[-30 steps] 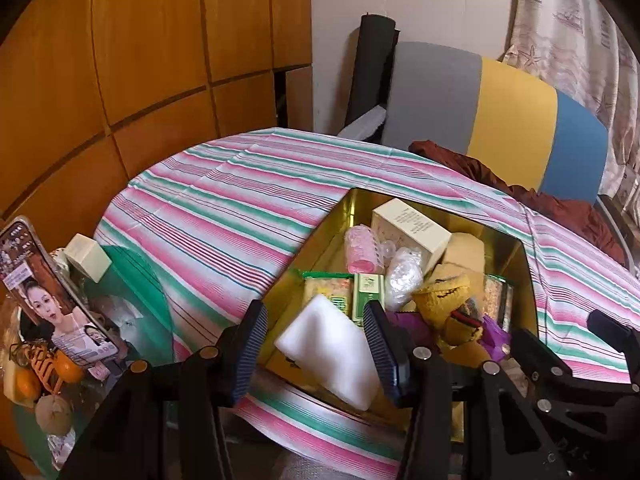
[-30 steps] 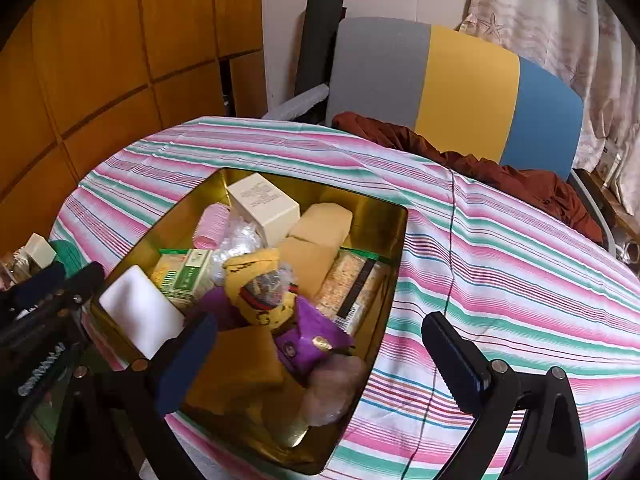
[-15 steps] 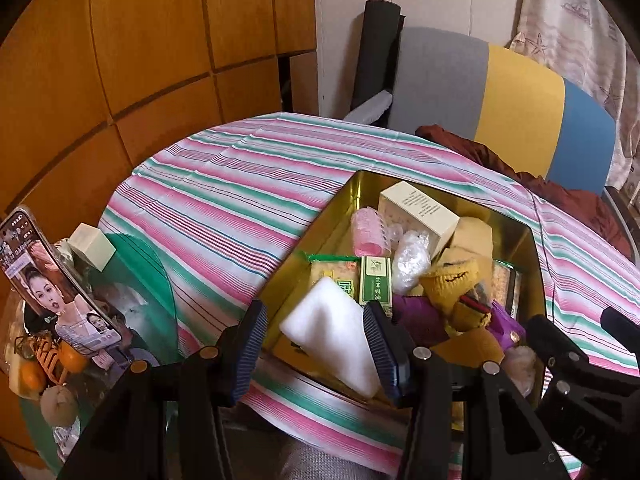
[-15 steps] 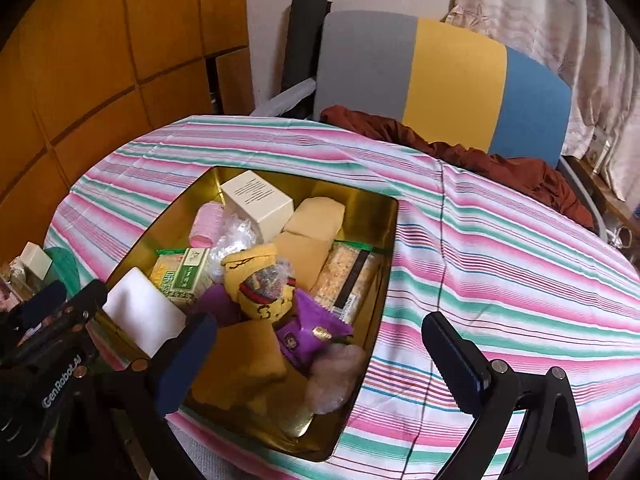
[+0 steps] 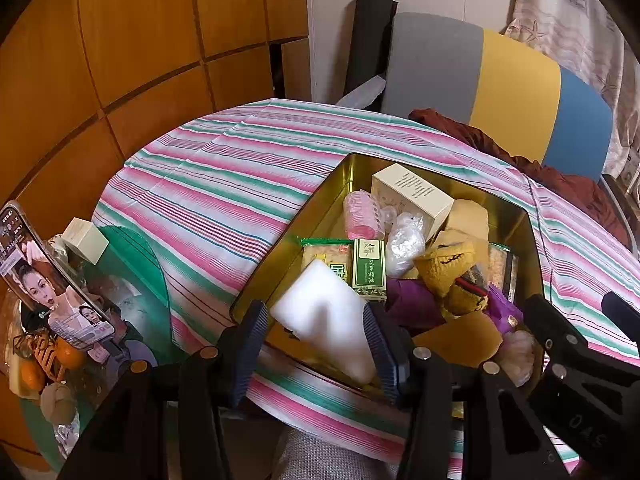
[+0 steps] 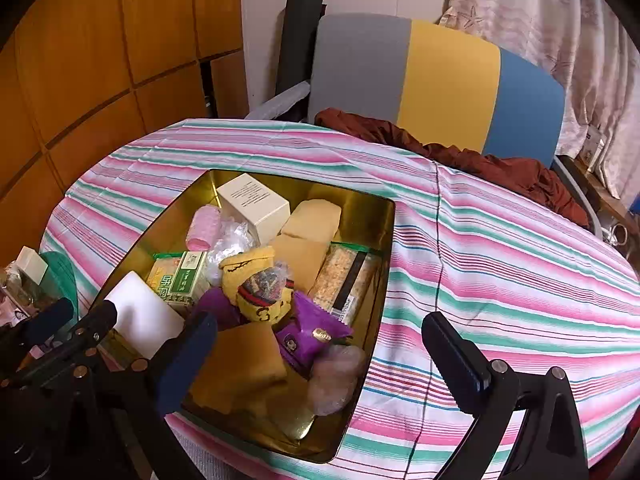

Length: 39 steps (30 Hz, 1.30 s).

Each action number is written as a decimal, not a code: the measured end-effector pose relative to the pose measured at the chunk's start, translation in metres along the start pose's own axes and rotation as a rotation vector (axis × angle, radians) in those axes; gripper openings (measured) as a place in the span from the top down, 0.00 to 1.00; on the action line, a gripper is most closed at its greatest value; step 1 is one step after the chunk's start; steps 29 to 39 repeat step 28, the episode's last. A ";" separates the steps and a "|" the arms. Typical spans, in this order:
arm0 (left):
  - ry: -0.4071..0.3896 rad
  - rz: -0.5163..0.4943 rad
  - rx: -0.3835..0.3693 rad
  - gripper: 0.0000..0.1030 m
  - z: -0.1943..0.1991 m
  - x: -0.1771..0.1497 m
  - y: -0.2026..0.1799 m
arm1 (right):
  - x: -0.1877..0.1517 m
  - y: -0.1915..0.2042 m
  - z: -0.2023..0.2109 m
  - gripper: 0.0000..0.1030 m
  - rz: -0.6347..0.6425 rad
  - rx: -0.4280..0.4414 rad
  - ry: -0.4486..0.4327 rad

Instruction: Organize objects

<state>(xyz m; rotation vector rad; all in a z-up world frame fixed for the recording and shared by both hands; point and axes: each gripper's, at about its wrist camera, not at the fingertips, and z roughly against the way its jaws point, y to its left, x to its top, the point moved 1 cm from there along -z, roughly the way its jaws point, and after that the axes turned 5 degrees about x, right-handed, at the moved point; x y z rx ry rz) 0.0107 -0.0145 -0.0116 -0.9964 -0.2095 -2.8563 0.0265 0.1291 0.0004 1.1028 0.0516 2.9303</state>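
Your left gripper [image 5: 316, 344] has its two ribbed blue pads clamped on a white foam block [image 5: 326, 316], one pad on each side of it, and holds the block tilted over the near left corner of a gold tin [image 6: 384, 264]. Your right gripper [image 6: 320, 344] has its jaws spread wide with nothing between the pads; one finger hangs over the near part of the tin and the other over the striped tablecloth [image 6: 500, 264] to its right. The tin sits on the cloth and is crowded with items. At its far end a cream box [image 6: 256, 204] stands tilted, with a pink roller [image 6: 205, 228] and a crumpled clear bag [image 6: 230, 242] just beside it. Nearer, a green packet [image 6: 188, 276] lies beside a yellow knit pouch [image 6: 256, 284], a purple wrapper [image 6: 310, 336] and a long snack pack [image 6: 346, 280]. Tan pads [image 6: 314, 218] lie against the far right wall, and another tan piece [image 6: 240, 364] lies at the near end. Beyond the table you see a chair back [image 6: 440, 76] in grey, yellow and blue, with a brown cloth [image 6: 460, 156] heaped at the table's far edge. To your left, a phone [image 5: 52, 280] stands propped on a green glass surface [image 5: 132, 264].
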 end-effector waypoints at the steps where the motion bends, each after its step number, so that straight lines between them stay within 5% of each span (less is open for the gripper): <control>1: 0.000 0.000 -0.001 0.51 0.000 0.000 0.000 | 0.000 -0.001 0.000 0.00 -0.003 -0.006 -0.002; 39: -0.011 -0.006 0.008 0.51 0.002 0.002 0.001 | 0.000 -0.004 -0.008 0.00 0.012 -0.081 0.001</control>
